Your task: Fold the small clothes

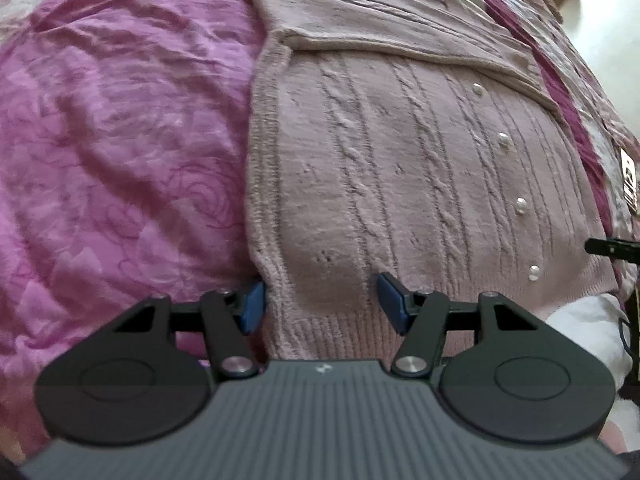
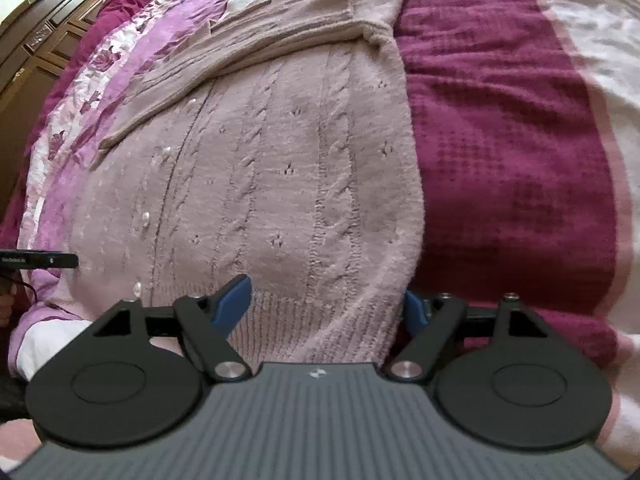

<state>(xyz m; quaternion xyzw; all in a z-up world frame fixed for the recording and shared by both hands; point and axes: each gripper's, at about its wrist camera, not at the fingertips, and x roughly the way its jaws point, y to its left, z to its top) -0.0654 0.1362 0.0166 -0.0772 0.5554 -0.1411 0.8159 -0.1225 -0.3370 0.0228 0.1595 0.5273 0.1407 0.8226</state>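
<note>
A pale pink cable-knit cardigan (image 1: 400, 160) with pearl buttons (image 1: 521, 204) lies flat on the bed, its sleeves folded across the upper part. In the left wrist view my left gripper (image 1: 322, 302) stands open over the hem's left corner: one blue pad sits at the cardigan's side edge, the other over the knit. My right gripper (image 2: 324, 304) is open too and straddles the right corner of the same cardigan (image 2: 280, 180) at the ribbed hem, one pad over the knit and one just past the side edge. Neither pair of pads presses the fabric.
A wrinkled pink floral bedspread (image 1: 100, 160) lies left of the cardigan, and a dark magenta textured blanket (image 2: 500, 140) lies to its right. Dark wooden furniture (image 2: 48, 40) stands at the far left. A white cloth (image 1: 580, 320) shows near the hem.
</note>
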